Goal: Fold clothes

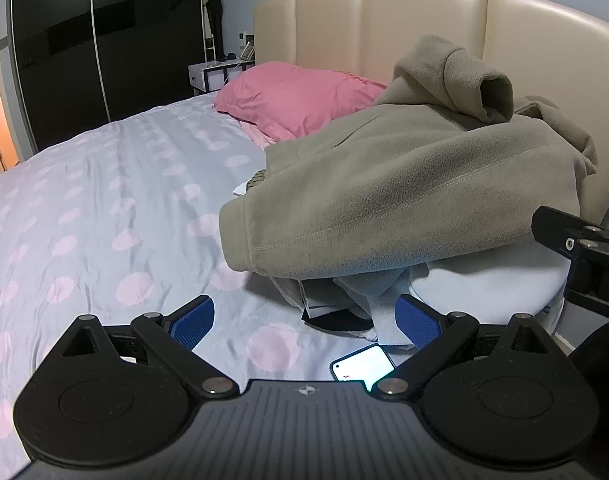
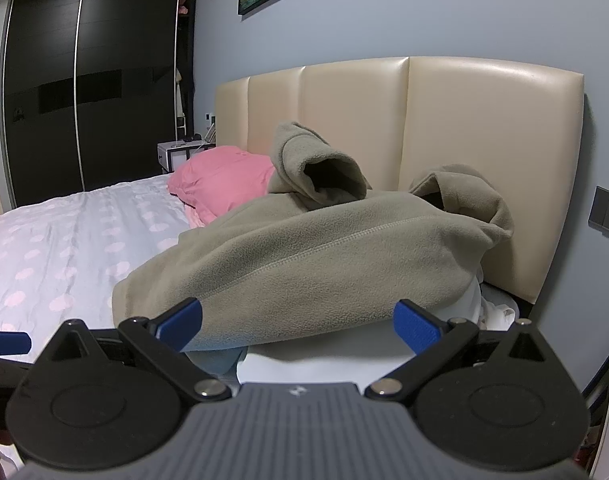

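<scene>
**Olive fleece draped over the pile, both tongs spread and holding nothing**

The olive fleece top (image 1: 404, 192) lay heaped at the head of the bed (image 1: 104, 200), against the cream headboard (image 2: 464, 160), covering a mound of pale garments (image 1: 484, 280). In the left wrist view it filled the span from 12 to 3 o'clock; in the right wrist view it sat dead centre. One sleeve (image 2: 324, 176) stood up at 12 o'clock with its cuff gaping, a second cuff (image 2: 464, 192) at 2 o'clock.

The left gripper (image 1: 304, 322) hung with its blue pads wide apart over the sheet, a lit phone (image 1: 362, 366) just below it. The right gripper (image 2: 298, 320) was likewise spread, its pads level with the fleece's lower hem (image 2: 264, 320) but clasping nothing.

The fleece looked thick, soft and light: likely to sag from any single pinch, yet grippy enough not to slip. The stitched hem and the cuffs seemed the firmest places to take hold, one tong at each corner. It lay rumpled, not folded. The pink pillow (image 1: 296, 96) lay behind at 11 o'clock.
</scene>
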